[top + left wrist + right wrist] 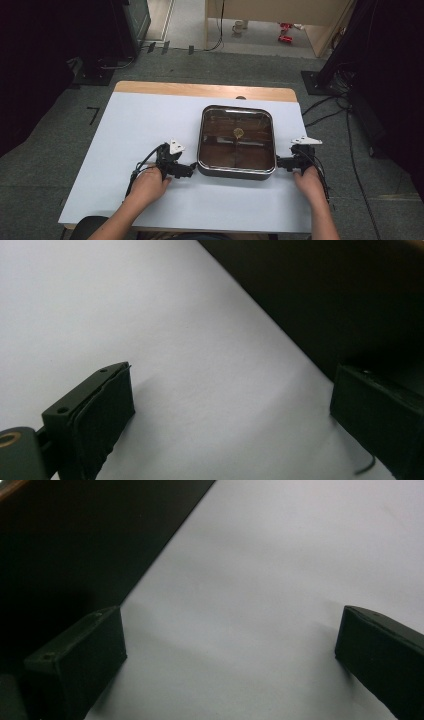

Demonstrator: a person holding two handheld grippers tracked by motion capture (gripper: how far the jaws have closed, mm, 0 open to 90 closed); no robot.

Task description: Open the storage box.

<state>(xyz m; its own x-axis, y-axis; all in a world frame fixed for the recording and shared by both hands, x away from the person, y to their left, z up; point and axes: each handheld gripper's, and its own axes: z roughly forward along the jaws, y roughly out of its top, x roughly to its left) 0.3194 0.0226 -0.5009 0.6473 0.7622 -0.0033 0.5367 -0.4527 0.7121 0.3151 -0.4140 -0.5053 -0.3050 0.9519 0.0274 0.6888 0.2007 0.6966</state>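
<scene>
A white sheet (150,130) covers nearly the whole table (200,90), leaving a strip of pale wood bare along the far edge. On it, a little right of the middle, sits a square pan (236,172) with rounded corners, a bright metal rim and a dark glossy inside that throws back reflections. A small yellowish speck (238,132) lies near the centre of the pan; what it is I can't make out from here.

The left gripper (191,170) rests on the sheet just beside the pan's left wall, held in the person's left hand (148,184). In the left gripper view its jaws stand wide apart with bare white sheet between them, and the pan's dark wall fills the upper right corner. The right gripper (280,162) lies just beside the pan's right wall, under the right hand (308,182); its jaws are equally spread with nothing between them. Whether either jaw tip touches the pan is hard to tell.

Beyond the table, the grey floor (250,65) carries black cables (325,107), and some red things (286,32) lie far off, too small to read. Both sides of the room are in deep shadow.
</scene>
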